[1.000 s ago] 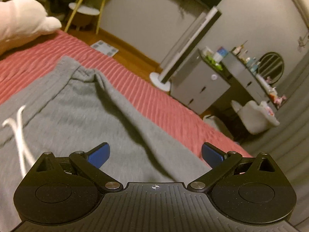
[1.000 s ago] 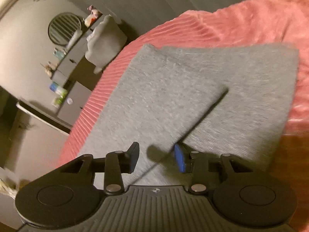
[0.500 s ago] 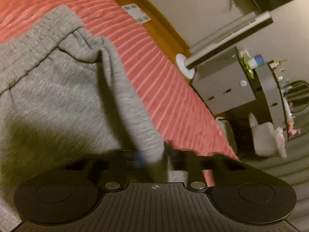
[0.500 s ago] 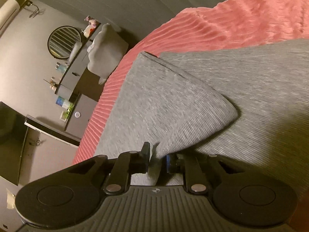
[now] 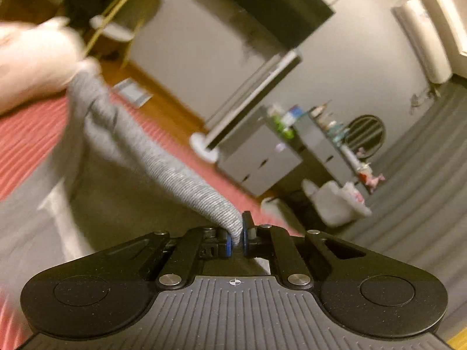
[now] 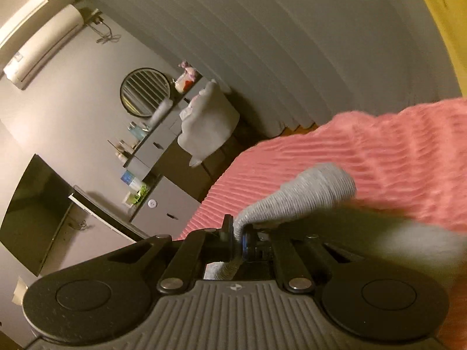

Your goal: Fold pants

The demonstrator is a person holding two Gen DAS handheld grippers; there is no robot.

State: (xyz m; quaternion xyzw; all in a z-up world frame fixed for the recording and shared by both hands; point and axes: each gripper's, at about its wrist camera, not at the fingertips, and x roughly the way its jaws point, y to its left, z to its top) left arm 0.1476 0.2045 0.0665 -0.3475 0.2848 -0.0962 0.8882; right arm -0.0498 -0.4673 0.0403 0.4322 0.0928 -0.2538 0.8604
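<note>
The grey pants [image 5: 151, 151] lie on a red ribbed bedspread [image 5: 26, 128]. My left gripper [image 5: 237, 237] is shut on a fold of the pants and holds it lifted, with the cloth stretched up and to the left. A white drawstring [image 5: 55, 204] shows on the part that lies below. My right gripper [image 6: 237, 237] is shut on another fold of the pants [image 6: 309, 195] and holds it raised above the bedspread [image 6: 379, 157]. The cloth under both grippers is blurred.
A white pillow [image 5: 32, 64] lies at the bed's far left. Off the bed stand grey drawers [image 5: 259, 157] with bottles, a round mirror [image 6: 145, 92], a white chair [image 6: 207, 122], a dark screen [image 6: 32, 213] and a grey curtain [image 6: 292, 43].
Both grippers went from open above the flat pants to shut on folds of cloth, then lifted. The views have tilted up from the bed toward the room.
</note>
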